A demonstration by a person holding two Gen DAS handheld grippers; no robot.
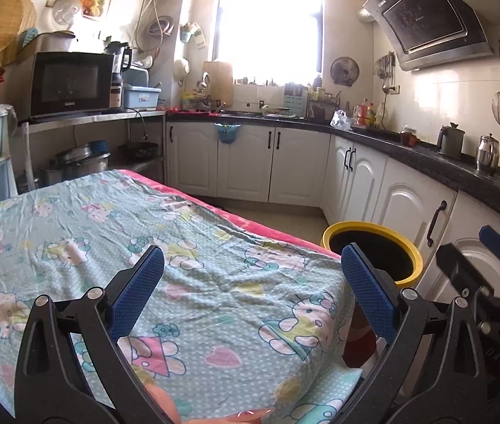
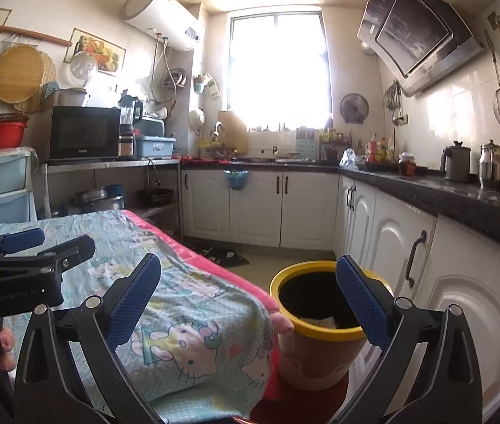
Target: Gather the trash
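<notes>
Both the left gripper (image 1: 251, 275) and right gripper (image 2: 248, 284) gape wide, empty, over the cloth-covered table (image 1: 108, 233) beside the yellow-rimmed bin (image 2: 317, 332)

Microwave (image 2: 83, 134) set left of the window (image 2: 278, 67); range hood (image 2: 416, 35) mounted right of it; white cabinets (image 2: 282, 205) ranged below.

Harsh daylight blows out the window (image 1: 271, 21), hazing nearby walls; fisheye bending and dark corners frame both views.

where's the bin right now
In the right wrist view the bin stands on the floor, low centre-right, between the table corner and the white cabinets.
</notes>
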